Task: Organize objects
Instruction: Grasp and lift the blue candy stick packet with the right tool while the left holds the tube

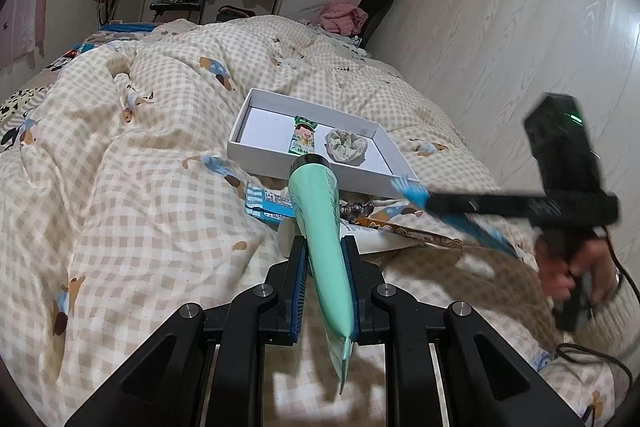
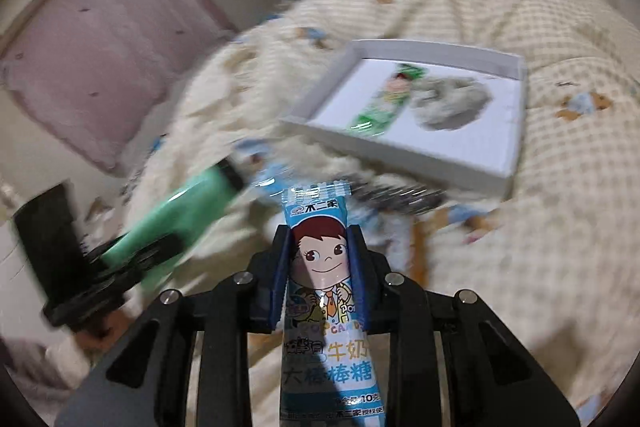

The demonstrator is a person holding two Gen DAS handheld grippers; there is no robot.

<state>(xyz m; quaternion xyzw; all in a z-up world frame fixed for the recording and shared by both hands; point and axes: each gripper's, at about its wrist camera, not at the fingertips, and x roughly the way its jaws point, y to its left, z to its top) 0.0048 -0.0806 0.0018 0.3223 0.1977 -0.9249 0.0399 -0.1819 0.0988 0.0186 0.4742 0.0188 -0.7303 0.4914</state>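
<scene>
Tube [image 1: 320,227], mint green, clamped in left claw [image 1: 326,255] above bed quilt [image 1: 140,147] | right claw [image 2: 320,247] clamped on blue candy packet [image 2: 320,259], print readable only in right view | white tray [image 1: 240,143] on quilt holds green packet [image 1: 303,139], grey scrunchie [image 1: 346,145] | left view alone shows hand [image 1: 576,275] gripping right tool

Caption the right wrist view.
Right tool grips a blue lollipop packet before the white tray.
</scene>
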